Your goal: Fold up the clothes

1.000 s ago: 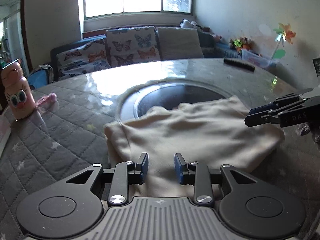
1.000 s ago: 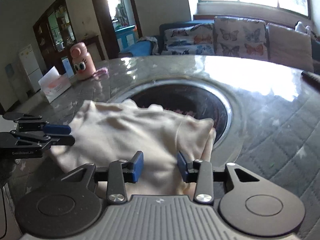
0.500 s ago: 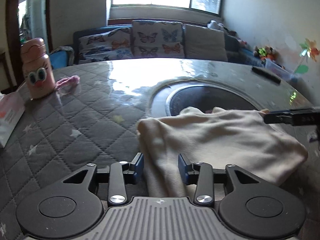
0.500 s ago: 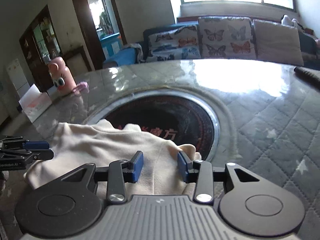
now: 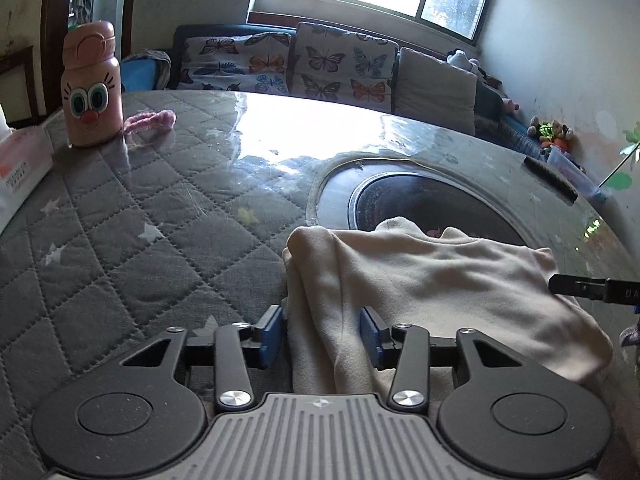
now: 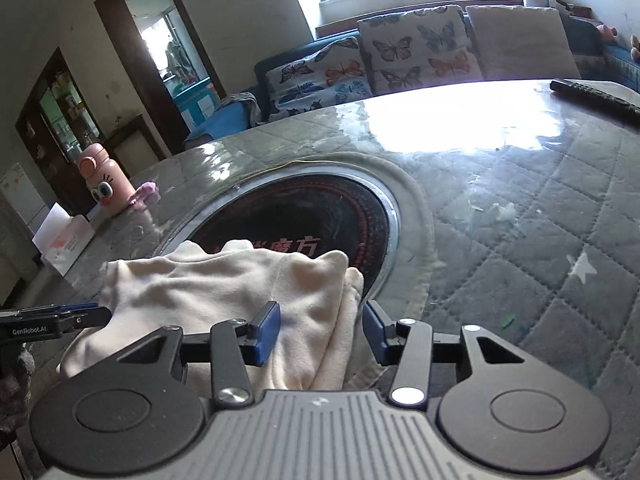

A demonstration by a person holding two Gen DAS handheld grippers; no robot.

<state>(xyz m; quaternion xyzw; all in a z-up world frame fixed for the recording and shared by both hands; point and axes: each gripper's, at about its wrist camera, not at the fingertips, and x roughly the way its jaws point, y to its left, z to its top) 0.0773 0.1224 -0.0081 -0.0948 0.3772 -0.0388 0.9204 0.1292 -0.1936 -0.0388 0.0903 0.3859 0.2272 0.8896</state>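
We straddle the cream garment [image 5: 432,276] low in the frame, left gripper [image 5: 322,330] and right gripper [image 6: 320,332] both spread over opposite folded edges, apparently readying a pinch.

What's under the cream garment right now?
The cream garment lies on the grey quilted table cover, its far edge overlapping the round black cooktop and hiding part of the red lettering. Anything else beneath is covered.
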